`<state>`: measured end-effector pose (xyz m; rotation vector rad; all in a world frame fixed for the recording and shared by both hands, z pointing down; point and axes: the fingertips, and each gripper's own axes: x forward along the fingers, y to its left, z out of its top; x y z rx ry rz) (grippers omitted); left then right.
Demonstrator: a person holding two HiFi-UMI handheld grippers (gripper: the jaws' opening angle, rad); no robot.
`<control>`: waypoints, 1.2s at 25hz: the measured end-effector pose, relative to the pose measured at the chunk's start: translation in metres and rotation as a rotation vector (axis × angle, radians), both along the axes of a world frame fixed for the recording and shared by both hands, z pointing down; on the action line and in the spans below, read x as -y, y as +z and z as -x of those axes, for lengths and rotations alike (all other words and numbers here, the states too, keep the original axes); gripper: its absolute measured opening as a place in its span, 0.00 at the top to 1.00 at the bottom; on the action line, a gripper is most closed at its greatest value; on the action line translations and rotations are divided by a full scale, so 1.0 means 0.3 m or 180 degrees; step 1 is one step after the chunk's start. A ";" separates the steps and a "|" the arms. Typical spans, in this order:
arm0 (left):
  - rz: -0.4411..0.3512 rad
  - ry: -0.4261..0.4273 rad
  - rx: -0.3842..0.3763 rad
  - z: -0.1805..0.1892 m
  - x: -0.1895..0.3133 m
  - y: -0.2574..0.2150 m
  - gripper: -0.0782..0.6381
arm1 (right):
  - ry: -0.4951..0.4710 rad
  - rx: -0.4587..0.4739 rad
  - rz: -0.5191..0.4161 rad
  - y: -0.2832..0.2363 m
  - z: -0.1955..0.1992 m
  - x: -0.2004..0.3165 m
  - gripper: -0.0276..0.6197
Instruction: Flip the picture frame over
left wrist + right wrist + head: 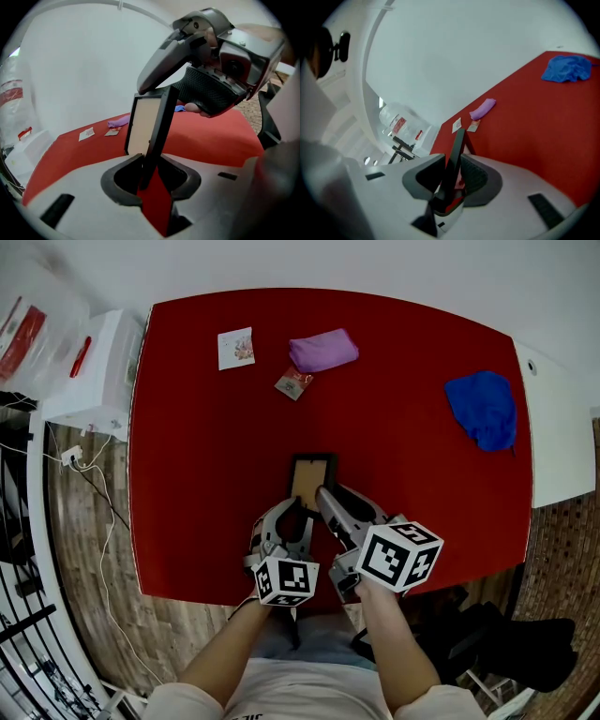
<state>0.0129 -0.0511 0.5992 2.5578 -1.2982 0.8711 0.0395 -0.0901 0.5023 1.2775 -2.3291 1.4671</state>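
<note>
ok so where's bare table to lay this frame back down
Bare red: the whole left side of the table, from the card to the near edge, and the wide stretch between the picture frame and the blue cloth. Crowded: the far edge, where card, small packet and purple pouch sit close together.

The red tabletop (pixel 206 474) is open down its whole left side and across the wide stretch right of centre. Near the top edge a white card (pixel 235 347), a small packet (pixel 294 382) and a purple pouch (pixel 323 350) block the way, with a blue cloth (pixel 483 409) at upper right. The picture frame (pixel 310 479) occupies lower centre.
</note>
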 end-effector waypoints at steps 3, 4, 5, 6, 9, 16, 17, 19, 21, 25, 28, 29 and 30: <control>0.0067 0.0089 -0.0077 0.011 -0.026 0.000 0.73 | 0.0035 0.0330 0.0171 0.031 -0.027 -0.008 0.81; 0.0080 0.0131 -0.0100 0.017 -0.038 -0.003 0.72 | 0.0018 0.0402 0.0209 0.045 -0.032 -0.010 0.82; 0.0088 0.0169 -0.0129 0.024 -0.050 -0.008 0.72 | -0.0010 0.0439 0.0236 0.059 -0.036 -0.012 0.82; 0.0094 0.0193 -0.0166 0.033 -0.062 -0.014 0.72 | -0.0039 0.0441 0.0253 0.074 -0.040 -0.013 0.83; 0.0146 0.0083 -0.0383 0.087 -0.076 -0.048 0.72 | -0.0130 0.0341 0.0253 0.121 -0.051 -0.001 0.85; 0.0787 -0.0756 -0.0866 0.274 0.040 -0.002 0.72 | -0.0153 -0.0216 0.0214 0.231 -0.111 0.027 0.85; 0.0884 -0.0820 -0.0855 0.280 0.052 0.021 0.72 | -0.0148 -0.0311 0.0213 0.247 -0.117 0.026 0.85; 0.1036 -0.0887 -0.0828 0.272 0.067 0.058 0.72 | -0.0154 -0.0463 0.0214 0.274 -0.120 0.020 0.85; 0.1152 -0.0911 -0.0837 0.253 0.072 0.078 0.72 | -0.0193 -0.0650 0.0203 0.298 -0.120 0.014 0.85; 0.1225 -0.0945 -0.0803 0.238 0.073 0.089 0.72 | -0.0259 -0.1117 0.0123 0.332 -0.129 0.006 0.86; 0.1240 -0.0958 -0.0753 0.234 0.071 0.095 0.75 | -0.0307 -0.1498 0.0047 0.358 -0.133 0.000 0.86; 0.1245 -0.0964 -0.0745 0.234 0.069 0.097 0.75 | -0.0329 -0.1604 0.0022 0.364 -0.133 -0.002 0.86; 0.1250 -0.0968 -0.0741 0.233 0.069 0.099 0.75 | -0.0357 -0.1706 -0.0005 0.370 -0.134 -0.003 0.87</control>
